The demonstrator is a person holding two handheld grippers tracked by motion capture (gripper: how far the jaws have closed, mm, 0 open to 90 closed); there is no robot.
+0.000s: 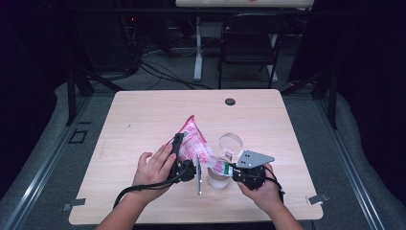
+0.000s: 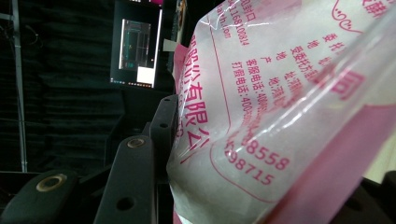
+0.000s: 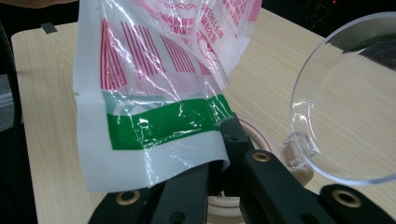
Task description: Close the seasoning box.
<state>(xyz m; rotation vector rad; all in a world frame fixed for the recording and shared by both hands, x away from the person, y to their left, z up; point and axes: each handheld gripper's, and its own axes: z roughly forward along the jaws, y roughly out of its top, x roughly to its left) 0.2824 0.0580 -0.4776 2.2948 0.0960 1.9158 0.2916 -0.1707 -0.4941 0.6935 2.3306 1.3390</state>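
Note:
A pink-and-white printed plastic bag [image 1: 194, 138] hangs tilted over the middle of the wooden table [image 1: 143, 120]. My left gripper [image 1: 183, 144] is shut on the bag's body; in the left gripper view one black finger [image 2: 163, 122] presses against the bag [image 2: 280, 116]. My right gripper [image 1: 230, 168] is shut on the bag's lower corner, and in the right gripper view its jaws [image 3: 224, 135] pinch the white seam under a green stripe [image 3: 163, 122]. Below the bag stands a clear container [image 1: 218, 181] with its round clear lid [image 1: 231, 143] [image 3: 345, 102] flipped up.
A black grommet [image 1: 230, 101] sits near the table's far edge. Behind the table are a dark folding chair [image 1: 249, 43] and a white desk leg [image 1: 197, 48]. A lit monitor [image 2: 135, 44] hangs on the dark wall in the left gripper view.

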